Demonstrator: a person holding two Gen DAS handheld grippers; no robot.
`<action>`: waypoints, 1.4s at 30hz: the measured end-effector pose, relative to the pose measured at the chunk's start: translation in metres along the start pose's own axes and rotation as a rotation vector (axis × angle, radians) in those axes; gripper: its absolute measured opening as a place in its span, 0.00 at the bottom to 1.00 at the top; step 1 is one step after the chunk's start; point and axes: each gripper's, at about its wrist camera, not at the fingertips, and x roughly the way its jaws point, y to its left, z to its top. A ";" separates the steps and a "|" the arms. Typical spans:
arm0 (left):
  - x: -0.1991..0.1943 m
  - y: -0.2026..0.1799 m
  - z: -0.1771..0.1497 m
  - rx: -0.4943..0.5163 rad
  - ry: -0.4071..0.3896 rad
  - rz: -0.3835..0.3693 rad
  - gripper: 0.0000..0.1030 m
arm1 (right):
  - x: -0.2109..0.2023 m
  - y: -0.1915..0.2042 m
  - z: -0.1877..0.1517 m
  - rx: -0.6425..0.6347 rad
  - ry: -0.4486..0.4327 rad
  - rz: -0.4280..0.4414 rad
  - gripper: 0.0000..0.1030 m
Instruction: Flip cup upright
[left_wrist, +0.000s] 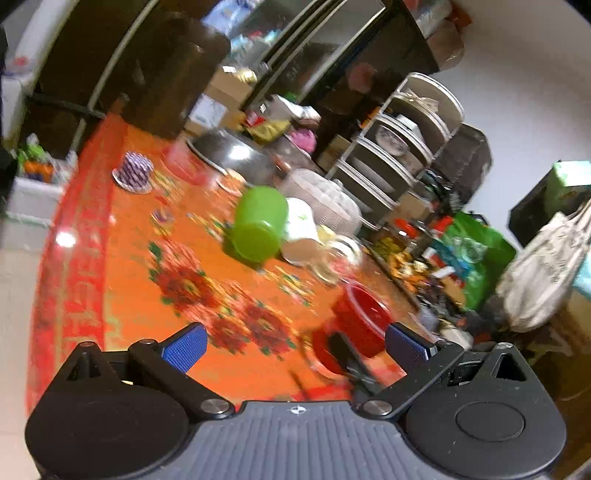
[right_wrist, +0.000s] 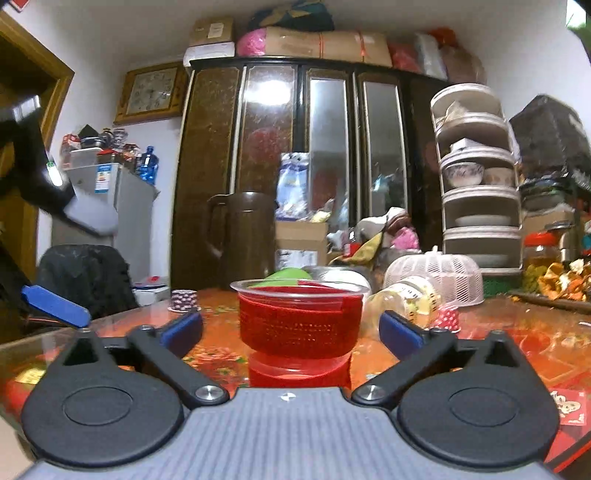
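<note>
A clear plastic cup with a red band (right_wrist: 299, 321) stands upright, mouth up, on the orange flowered table (right_wrist: 517, 332). My right gripper (right_wrist: 291, 330) is open, its blue pads (right_wrist: 400, 334) on either side of the cup without touching it. In the blurred left wrist view the same red cup (left_wrist: 360, 325) stands ahead and to the right, with the right gripper's dark finger in front of it. My left gripper (left_wrist: 295, 349) is open and empty above the table (left_wrist: 129, 295). The left gripper's blue finger (right_wrist: 55, 306) shows at the far left of the right wrist view.
A green cup (left_wrist: 260, 225) lies beside a white cup (left_wrist: 301, 229) and a glass jar (left_wrist: 338, 258). A white mesh food cover (right_wrist: 436, 278), a brown pitcher (right_wrist: 240, 240), a small patterned cup (right_wrist: 183, 299), a steel bowl (left_wrist: 229, 155) and a dish rack (right_wrist: 476, 184) stand behind.
</note>
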 end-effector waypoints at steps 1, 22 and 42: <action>-0.001 -0.002 -0.001 0.032 -0.024 0.036 1.00 | -0.004 -0.001 0.003 0.011 0.012 0.002 0.99; -0.027 -0.120 0.018 0.386 0.037 0.286 1.00 | -0.069 -0.054 0.131 0.126 0.439 0.017 0.99; -0.026 -0.127 0.017 0.391 0.063 0.312 1.00 | -0.061 -0.051 0.131 0.153 0.459 0.028 0.99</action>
